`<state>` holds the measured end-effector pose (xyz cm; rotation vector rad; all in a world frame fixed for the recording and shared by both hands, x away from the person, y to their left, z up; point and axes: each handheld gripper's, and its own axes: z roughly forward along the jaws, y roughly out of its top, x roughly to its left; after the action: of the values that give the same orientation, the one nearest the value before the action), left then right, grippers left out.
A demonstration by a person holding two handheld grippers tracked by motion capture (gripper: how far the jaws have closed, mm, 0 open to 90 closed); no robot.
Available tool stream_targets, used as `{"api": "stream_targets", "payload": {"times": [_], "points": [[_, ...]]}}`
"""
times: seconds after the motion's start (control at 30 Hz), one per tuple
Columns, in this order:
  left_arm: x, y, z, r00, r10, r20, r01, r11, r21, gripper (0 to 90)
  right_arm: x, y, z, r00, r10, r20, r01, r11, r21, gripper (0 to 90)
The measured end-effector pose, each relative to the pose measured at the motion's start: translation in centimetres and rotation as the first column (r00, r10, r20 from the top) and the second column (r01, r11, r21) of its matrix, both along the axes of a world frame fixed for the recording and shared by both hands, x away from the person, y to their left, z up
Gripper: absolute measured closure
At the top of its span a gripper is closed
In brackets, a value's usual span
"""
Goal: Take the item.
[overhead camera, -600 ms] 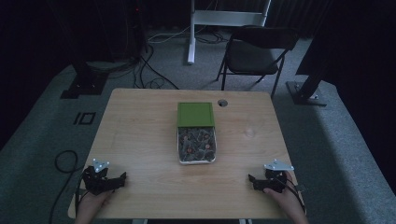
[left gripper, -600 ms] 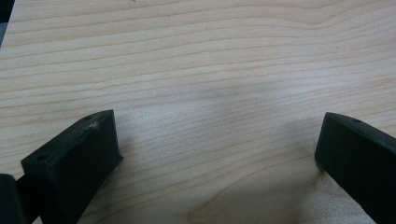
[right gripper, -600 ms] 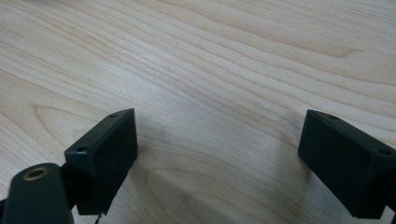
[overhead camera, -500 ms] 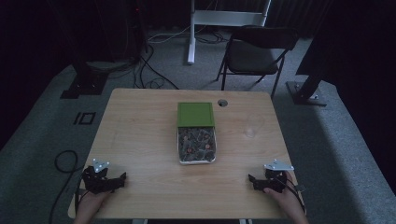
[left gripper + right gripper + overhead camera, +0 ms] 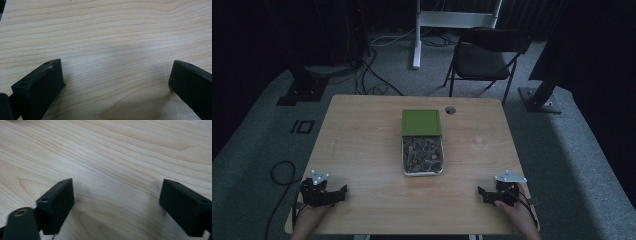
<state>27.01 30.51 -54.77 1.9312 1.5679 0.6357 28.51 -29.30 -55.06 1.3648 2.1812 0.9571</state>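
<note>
Table (image 5: 362, 150) sitting in front of a folding chair (image 5: 484, 55). Tray (image 5: 422, 156) of small mixed bits lying at table centre, green lid (image 5: 421, 122) overlapping its far end. Left gripper (image 5: 343, 190) resting near table's left corner, jaws spread wide over bare wood. Right gripper (image 5: 480, 191) resting near the right corner, jaws likewise gaping.

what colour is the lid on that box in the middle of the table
Green; the lid covers the far part of the box, clearest in the high view.
</note>
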Motion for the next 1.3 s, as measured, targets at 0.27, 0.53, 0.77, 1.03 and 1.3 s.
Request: {"api": "stream_targets", "payload": {"times": [0.27, 0.53, 0.77, 1.03, 1.3], "points": [[0.0, 0.0, 0.0, 1.0000, 0.000, 0.000, 0.000, 1.0000, 0.001, 0.2, 0.1, 0.2, 1.3, 0.9997, -0.007, 0.025, 0.006, 1.000, 0.020, 13.3], [0.0, 0.0, 0.0, 1.0000, 0.000, 0.000, 0.000, 1.0000, 0.000, 0.2, 0.1, 0.2, 2.5, 0.9991, -0.011, 0.041, 0.009, 0.999, 0.042, 13.0], [0.0, 0.0, 0.0, 1.0000, 0.000, 0.000, 0.000, 1.0000, 0.000, 0.2, 0.0, 0.6, 4.1, 0.9974, 0.004, 0.072, -0.009, 0.998, 0.058, 13.1], [0.0, 0.0, 0.0, 1.0000, 0.000, -0.001, 0.000, 1.0000, 0.001, 0.2, 0.2, 1.5, 5.3, 0.9967, 0.017, 0.079, -0.023, 0.996, 0.083, 13.0], [0.0, 0.0, 0.0, 1.0000, 0.001, 0.001, -0.001, 1.0000, -0.002, 0.2, 0.8, 2.8, 6.9, 0.9932, 0.051, 0.105, -0.060, 0.995, 0.083, 13.1]]}}
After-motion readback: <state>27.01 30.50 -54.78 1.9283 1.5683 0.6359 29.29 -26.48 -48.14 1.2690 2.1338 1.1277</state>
